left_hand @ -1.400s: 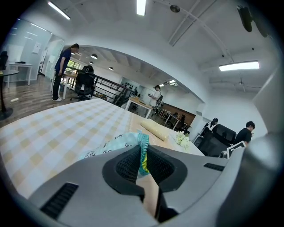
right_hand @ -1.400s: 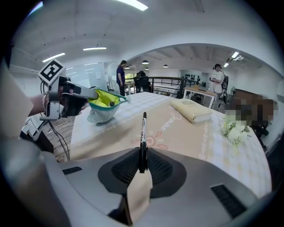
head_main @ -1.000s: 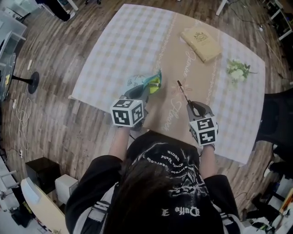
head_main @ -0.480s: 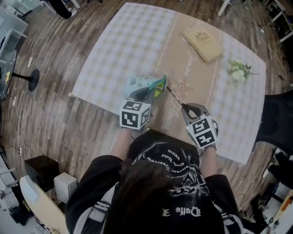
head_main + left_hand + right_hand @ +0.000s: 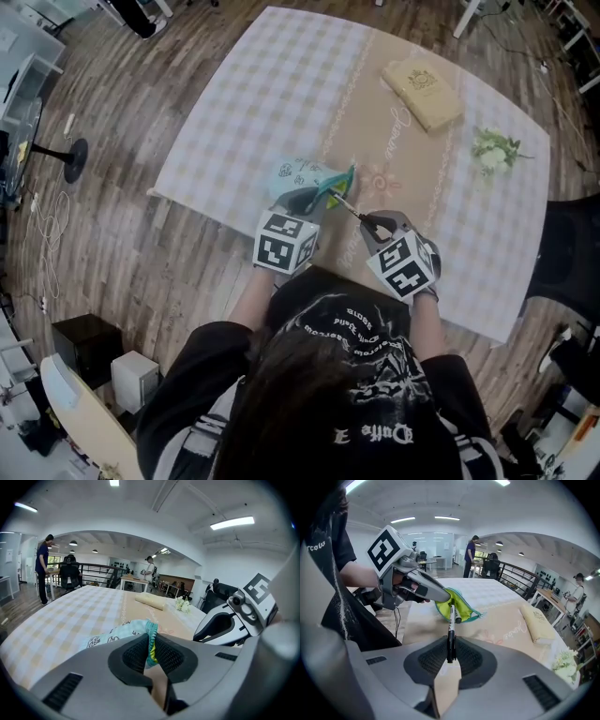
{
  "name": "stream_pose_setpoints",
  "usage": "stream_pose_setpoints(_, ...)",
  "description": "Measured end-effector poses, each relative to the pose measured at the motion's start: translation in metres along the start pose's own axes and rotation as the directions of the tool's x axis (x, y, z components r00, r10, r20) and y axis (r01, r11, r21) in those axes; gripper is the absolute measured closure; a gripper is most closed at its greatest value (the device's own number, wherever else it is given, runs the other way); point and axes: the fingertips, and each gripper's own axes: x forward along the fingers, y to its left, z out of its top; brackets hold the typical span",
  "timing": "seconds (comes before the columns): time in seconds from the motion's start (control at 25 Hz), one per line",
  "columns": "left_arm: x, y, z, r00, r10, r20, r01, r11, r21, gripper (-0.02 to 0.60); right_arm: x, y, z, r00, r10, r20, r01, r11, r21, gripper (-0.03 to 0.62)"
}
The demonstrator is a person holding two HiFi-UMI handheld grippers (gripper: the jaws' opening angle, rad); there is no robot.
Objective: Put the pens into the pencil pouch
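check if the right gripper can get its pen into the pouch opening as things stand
Probably yes. The left gripper holds the pouch by its rim so the mouth gapes toward the right gripper, whose pen has its tip at the opening, with nothing between them.

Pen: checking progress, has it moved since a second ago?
Yes. The pen has moved left, away from the flowers, and its tip now reaches the mouth of the pouch.

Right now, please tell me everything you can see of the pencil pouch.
The pencil pouch is soft pale-blue fabric with small dark drawings, a teal zipper edge and yellow-green lining. It lies on the tablecloth, mouth open. The left claw pinches its rim; the pen in the right claw points into the opening.
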Motion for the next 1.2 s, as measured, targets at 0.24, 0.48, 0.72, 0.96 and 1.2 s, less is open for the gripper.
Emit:
stream_pose_setpoints(0.24,-0.008,-0.008,-0.01,0.999,-0.038,-0.013,0.039,0.999,0.023,0.537,0.011,0.012,0.01,1.0,0.004,-0.005,-0.005,0.999,-0.052,0.528)
stream_pose_setpoints(0.48,0.001,-0.005,-0.004,0.996,-0.079,-0.033,0.08,0.996,0.037,0.537,0.024,0.0,0.022,1.0,0.016,-0.017,-0.018,0.996,-0.085,0.528)
stream_pose_setpoints(0.72,-0.007,-0.007,-0.012,0.993,-0.109,-0.04,0.111,0.993,0.046,0.537,0.033,0.012,0.028,0.999,0.004,-0.04,-0.009,0.992,-0.123,0.528)
stream_pose_setpoints(0.96,-0.016,-0.01,-0.024,0.987,-0.155,-0.044,0.157,0.987,0.035,0.538,0.038,0.027,0.034,0.999,0.008,-0.037,-0.013,0.99,-0.137,0.528)
stream_pose_setpoints(1.2,-0.02,-0.016,-0.022,0.967,-0.256,-0.017,0.255,0.967,-0.007,0.538,0.048,0.03,0.036,0.998,0.008,-0.057,-0.018,0.983,-0.185,0.528)
